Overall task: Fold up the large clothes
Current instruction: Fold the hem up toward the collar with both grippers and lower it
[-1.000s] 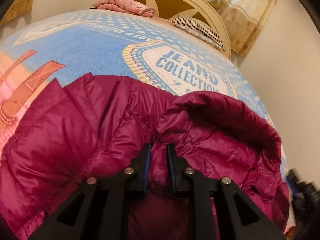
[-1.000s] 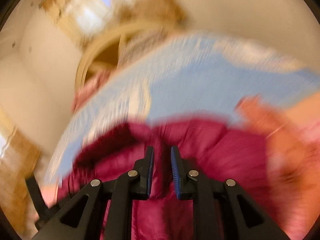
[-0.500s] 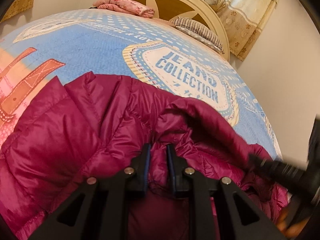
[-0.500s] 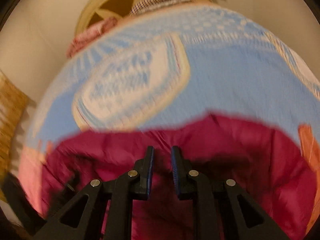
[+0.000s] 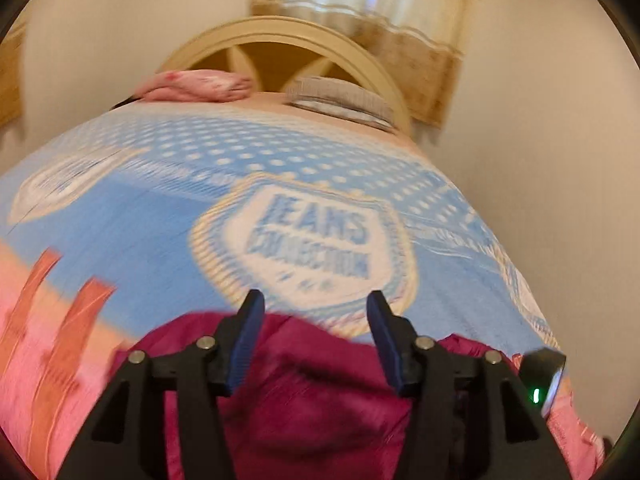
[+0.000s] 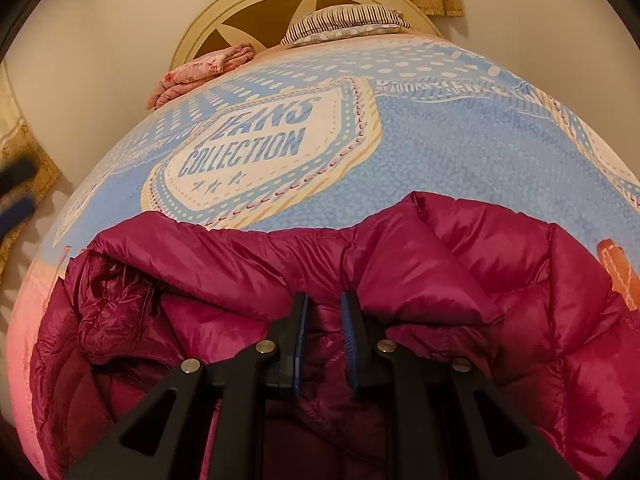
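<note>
Our left gripper (image 5: 316, 336) has let go and lifted; its jaws have just been opening, nothing between them now. The magenta down jacket (image 6: 400, 264) lies on the bed (image 6: 460, 152), below and just ahead of both grippers. Our right gripper (image 6: 323, 336) sits nearer, jaws pinched on a jacket fold.

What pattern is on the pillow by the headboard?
The pillow has dark and white stripes, clearest in the right wrist view.
</note>
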Demonstrator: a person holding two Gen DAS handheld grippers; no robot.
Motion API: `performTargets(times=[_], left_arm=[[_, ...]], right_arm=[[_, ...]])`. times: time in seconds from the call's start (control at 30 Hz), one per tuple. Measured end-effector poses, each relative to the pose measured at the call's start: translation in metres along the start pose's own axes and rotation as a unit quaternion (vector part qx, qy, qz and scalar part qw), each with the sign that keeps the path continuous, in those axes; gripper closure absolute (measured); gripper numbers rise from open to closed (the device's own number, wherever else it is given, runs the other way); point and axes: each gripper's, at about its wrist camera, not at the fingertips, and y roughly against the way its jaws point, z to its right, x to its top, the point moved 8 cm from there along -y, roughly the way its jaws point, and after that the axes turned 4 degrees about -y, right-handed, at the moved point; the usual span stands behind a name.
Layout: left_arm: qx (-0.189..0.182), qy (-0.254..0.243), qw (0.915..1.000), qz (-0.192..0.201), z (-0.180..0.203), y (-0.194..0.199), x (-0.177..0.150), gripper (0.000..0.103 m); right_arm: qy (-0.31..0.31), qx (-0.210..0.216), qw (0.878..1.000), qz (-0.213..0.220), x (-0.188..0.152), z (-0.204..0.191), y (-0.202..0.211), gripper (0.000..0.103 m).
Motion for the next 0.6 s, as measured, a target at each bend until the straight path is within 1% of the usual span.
performTargets(times=[0.1, 0.13, 0.23, 0.27, 0.3, 0.33, 0.37, 0.5, 0.57, 0.6], left_arm=[[0.062, -0.039, 0.9969, -0.03, 0.007, -0.039, -0.007, 0.048], [0.077, -0.042, 0.9951, -0.046, 0.003, -0.049, -0.015, 0.048], [0.104, -0.028, 0.9905, -0.086, -0.019, -0.072, -0.049, 0.048], [0.103, -0.02, 0.9895, -0.099, -0.025, -0.078, -0.059, 0.048], [0.091, -0.003, 0.9891, -0.115, -0.032, -0.085, -0.071, 0.044], [0.08, 0.009, 0.9905, -0.112, -0.037, -0.087, -0.078, 0.044], [0.08, 0.008, 0.9912, -0.105, -0.037, -0.084, -0.078, 0.044], [0.101, -0.015, 0.9894, -0.103, -0.032, -0.088, -0.078, 0.042], [0.1, -0.014, 0.9897, -0.101, -0.033, -0.088, -0.078, 0.042], [0.097, -0.012, 0.9901, -0.101, -0.033, -0.088, -0.078, 0.042]], right_arm=[[0.0, 0.0, 1.0, 0.0, 0.0, 0.0, 0.001, 0.086], [0.001, -0.002, 1.0, 0.001, 0.0, 0.0, 0.001, 0.086], [0.007, -0.007, 1.0, 0.002, -0.001, -0.001, 0.001, 0.086], [0.008, -0.008, 1.0, 0.003, -0.001, -0.001, 0.001, 0.086], [0.008, -0.008, 1.0, 0.003, -0.001, -0.001, 0.002, 0.085], [0.009, -0.008, 1.0, 0.003, -0.001, -0.001, 0.002, 0.085], [0.01, -0.009, 1.0, 0.003, -0.001, -0.002, 0.002, 0.085], [-0.002, 0.002, 1.0, 0.001, 0.0, 0.0, 0.004, 0.085], [-0.022, 0.009, 1.0, -0.003, 0.003, 0.002, 0.011, 0.086], [-0.037, 0.023, 0.999, 0.006, 0.007, 0.002, 0.021, 0.086]])
